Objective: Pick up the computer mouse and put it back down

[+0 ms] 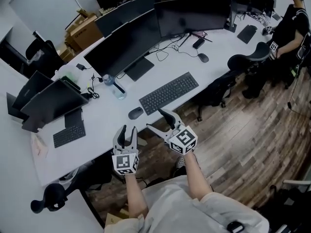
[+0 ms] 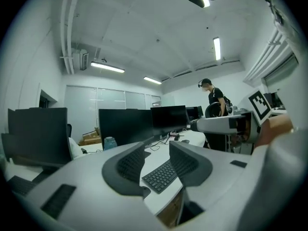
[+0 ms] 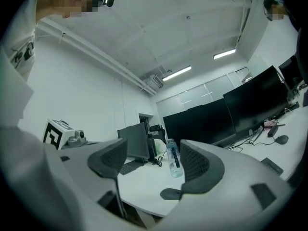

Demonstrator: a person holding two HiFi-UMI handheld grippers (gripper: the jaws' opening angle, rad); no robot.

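The dark computer mouse lies on the white desk near its front edge, just left of the black keyboard. Both grippers hover off the desk's front edge, short of the mouse. My left gripper is open and empty, and its own view shows the keyboard between the jaws. My right gripper stands open wider, also empty. In the right gripper view the mouse sits low beside the right-hand jaw, not between the pads of the right gripper.
A water bottle stands behind the mouse. Large monitors line the desk's back, with a laptop and small keyboard at left. A second mouse lies farther back. A person sits at far right beside office chairs.
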